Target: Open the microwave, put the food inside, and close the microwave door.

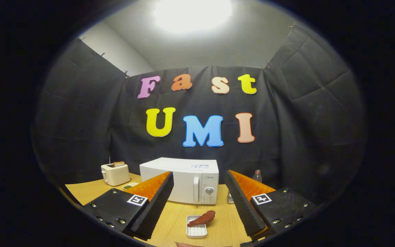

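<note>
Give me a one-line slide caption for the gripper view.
Open tongs hover above the food on its small white tray, facing the closed microwave on the wooden table.

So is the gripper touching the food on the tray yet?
Apart. In the gripper view the fingers stand open, and the food rests on its white tray between them, with bare table on both sides.

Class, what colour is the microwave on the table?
White, seen best in the gripper view: the microwave stands beyond the open claw.
</note>
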